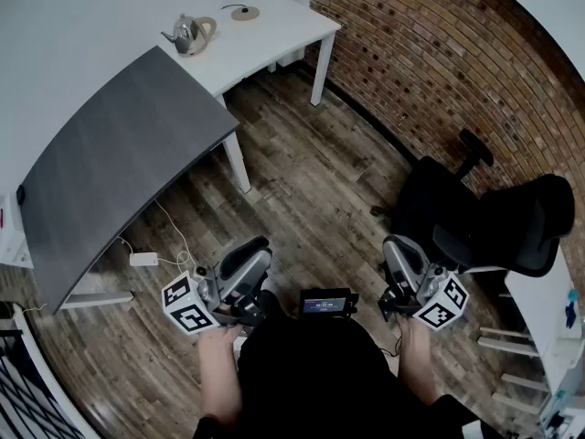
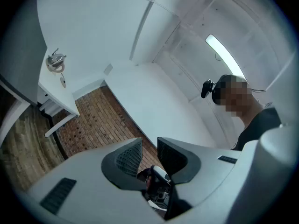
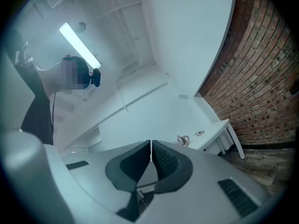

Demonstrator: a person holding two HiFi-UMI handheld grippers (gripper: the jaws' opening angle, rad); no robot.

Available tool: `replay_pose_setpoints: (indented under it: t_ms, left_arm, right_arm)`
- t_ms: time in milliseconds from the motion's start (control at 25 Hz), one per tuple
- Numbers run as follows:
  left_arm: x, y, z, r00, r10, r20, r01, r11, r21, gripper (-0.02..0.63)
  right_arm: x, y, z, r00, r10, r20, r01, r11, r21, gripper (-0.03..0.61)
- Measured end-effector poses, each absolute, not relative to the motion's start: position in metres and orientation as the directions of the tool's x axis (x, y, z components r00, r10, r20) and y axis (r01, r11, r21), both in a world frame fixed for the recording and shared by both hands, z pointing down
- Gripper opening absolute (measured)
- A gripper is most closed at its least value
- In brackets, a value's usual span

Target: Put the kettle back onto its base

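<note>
The steel kettle [image 1: 189, 34] stands on the far white table [image 1: 283, 37], well away from me. Its round base [image 1: 244, 12] lies on the same table, a little to the kettle's right and apart from it. My left gripper [image 1: 257, 248] and right gripper [image 1: 397, 244] hang close to my body above the wooden floor, both empty. In the left gripper view the jaws of the left gripper [image 2: 149, 143] stand a little apart; the kettle [image 2: 56, 61] is small at upper left. The right gripper [image 3: 151, 147] is shut, with the kettle [image 3: 182, 140] and the base [image 3: 200, 133] just beyond its tips.
A long grey desk [image 1: 119, 163] runs between me and the white table on the left. A black office chair [image 1: 475, 218] stands at the right by the brick wall [image 1: 430, 53]. A white power adapter [image 1: 143, 260] with its cable lies on the floor under the desk.
</note>
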State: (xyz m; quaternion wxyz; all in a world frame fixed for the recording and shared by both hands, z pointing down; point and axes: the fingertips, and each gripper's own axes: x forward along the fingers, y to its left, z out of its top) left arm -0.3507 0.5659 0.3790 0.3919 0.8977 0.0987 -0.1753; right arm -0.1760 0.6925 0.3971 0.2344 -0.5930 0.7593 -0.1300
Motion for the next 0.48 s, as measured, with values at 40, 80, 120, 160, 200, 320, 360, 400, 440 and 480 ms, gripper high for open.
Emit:
replay_pose_setpoints:
  t_ms: [40, 80, 120, 160, 200, 320, 360, 400, 440, 480]
  left_arm:
    - [-0.353, 0.564, 0.379, 0.919, 0.039, -0.393, 0.314, -0.674, 0.669, 0.109]
    - [-0.355, 0.562, 0.378, 0.919, 0.038, -0.394, 0.314, -0.675, 0.668, 0.109]
    - [-0.357, 0.561, 0.378, 0.918, 0.037, -0.395, 0.314, -0.676, 0.667, 0.109]
    - [-0.359, 0.559, 0.378, 0.918, 0.037, -0.396, 0.315, -0.676, 0.666, 0.109]
    - [-0.360, 0.558, 0.378, 0.917, 0.037, -0.396, 0.315, -0.676, 0.666, 0.109]
    - [-0.364, 0.555, 0.380, 0.916, 0.035, -0.400, 0.318, -0.672, 0.668, 0.109]
    - [-0.365, 0.554, 0.381, 0.915, 0.035, -0.402, 0.319, -0.671, 0.669, 0.109]
    - [-0.366, 0.553, 0.382, 0.915, 0.035, -0.402, 0.320, -0.669, 0.670, 0.109]
    - [-0.367, 0.552, 0.382, 0.914, 0.036, -0.403, 0.322, -0.668, 0.671, 0.109]
    - [-0.367, 0.551, 0.382, 0.914, 0.036, -0.405, 0.324, -0.666, 0.671, 0.109]
  right_arm:
    - [-0.180, 0.690, 0.397, -0.193, -0.961, -0.200, -0.839, 0.267, -0.474, 0.023]
    - [-0.183, 0.687, 0.397, -0.199, -0.960, -0.198, -0.839, 0.271, -0.472, 0.023]
    - [-0.187, 0.685, 0.397, -0.205, -0.959, -0.195, -0.839, 0.275, -0.469, 0.023]
    - [-0.190, 0.682, 0.397, -0.211, -0.959, -0.191, -0.840, 0.278, -0.466, 0.023]
    - [-0.193, 0.680, 0.397, -0.216, -0.958, -0.187, -0.841, 0.280, -0.463, 0.022]
    - [-0.199, 0.676, 0.399, -0.225, -0.958, -0.175, -0.845, 0.281, -0.454, 0.023]
    - [-0.200, 0.675, 0.399, -0.225, -0.959, -0.173, -0.846, 0.281, -0.453, 0.023]
    - [-0.201, 0.674, 0.398, -0.224, -0.959, -0.172, -0.847, 0.279, -0.452, 0.022]
    - [-0.202, 0.674, 0.398, -0.223, -0.960, -0.171, -0.848, 0.277, -0.451, 0.021]
    - [-0.203, 0.673, 0.397, -0.221, -0.960, -0.170, -0.850, 0.275, -0.450, 0.023]
